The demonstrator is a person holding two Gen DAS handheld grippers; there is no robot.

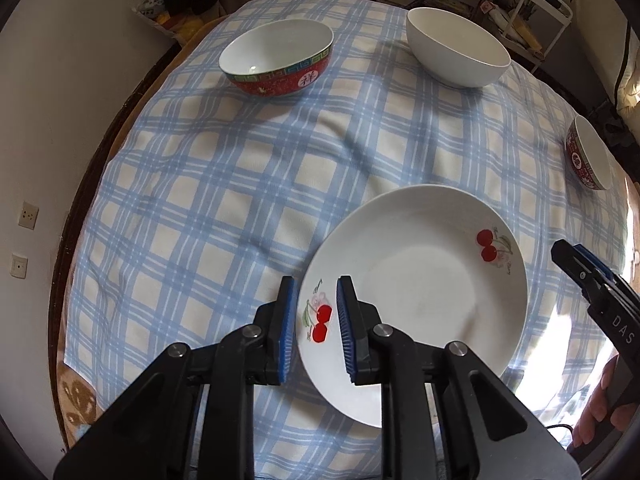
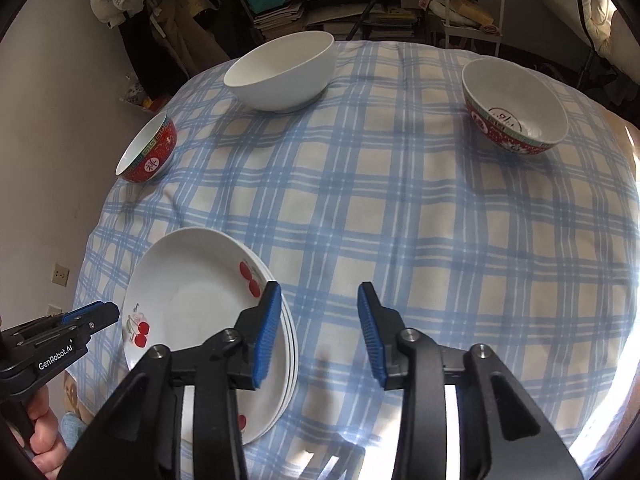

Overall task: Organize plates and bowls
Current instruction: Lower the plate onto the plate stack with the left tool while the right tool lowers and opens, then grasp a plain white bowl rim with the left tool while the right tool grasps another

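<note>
Red bowl [image 1: 280, 68], character "祥"

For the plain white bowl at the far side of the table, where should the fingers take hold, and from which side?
Grip the plain white bowl by its rim, one finger inside and one outside, coming from above on the near edge. It stands upright and empty on the checked cloth, its wall is smooth, rounded and probably too wide to span, and the near rim faces the open right gripper with nothing between.
</note>
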